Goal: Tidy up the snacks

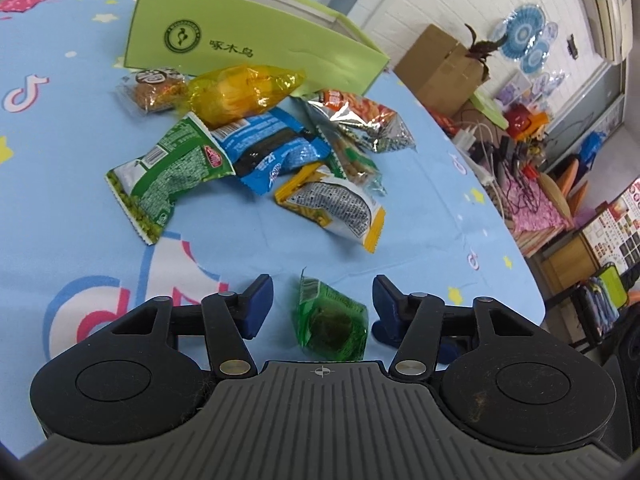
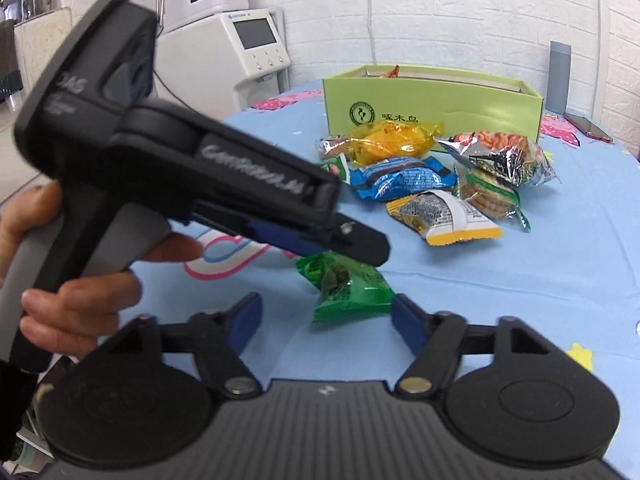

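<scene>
Both grippers are matte black, with ribbed grey tops, round hubs, silver pivot screws and blue-padded fingers (image 1: 258, 300). The left gripper (image 2: 340, 240) has a grey handle and pale lettering on its side. A dark sleeve (image 2: 16, 392) covers the wrist.

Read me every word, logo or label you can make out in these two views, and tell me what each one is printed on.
"啄木鸟", beside a round green emblem: front wall of the light green cardboard box.
"d"-shaped music-note logos: blue printed tablecloth.
Raised lettering on the black left gripper: too blurred to read.
Print on the snack packets, such as the green crinkled packet: too small.
</scene>
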